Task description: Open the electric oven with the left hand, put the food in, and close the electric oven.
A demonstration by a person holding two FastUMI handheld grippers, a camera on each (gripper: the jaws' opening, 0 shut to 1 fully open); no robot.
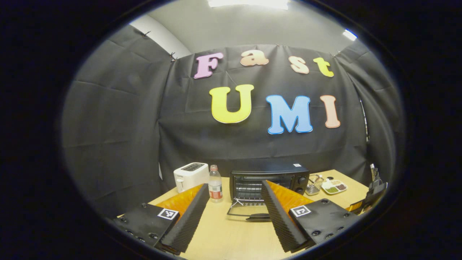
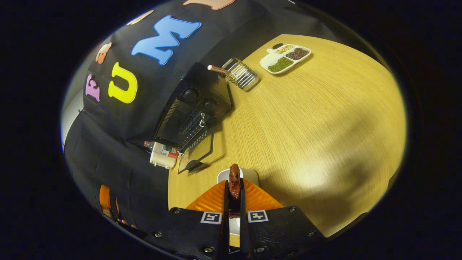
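The black electric oven (image 1: 269, 178) stands at the back of the wooden table with its glass door (image 1: 249, 211) folded down flat and the wire rack showing inside. My left gripper (image 1: 234, 209) hovers open in front of it, holding nothing. In the right gripper view the oven (image 2: 196, 104) lies upper left, its door (image 2: 196, 155) hanging open. My right gripper (image 2: 234, 184) is shut on a dark reddish piece of food (image 2: 234, 180), held just above a small white plate (image 2: 249, 177) on the table.
A white toaster (image 1: 190, 176) and a clear bottle with a red label (image 1: 215, 187) stand left of the oven. A wire rack holder (image 1: 314, 185) and a white divided dish of beans (image 1: 335, 186) sit to its right. Bare wooden tabletop (image 2: 317, 126) spreads in front.
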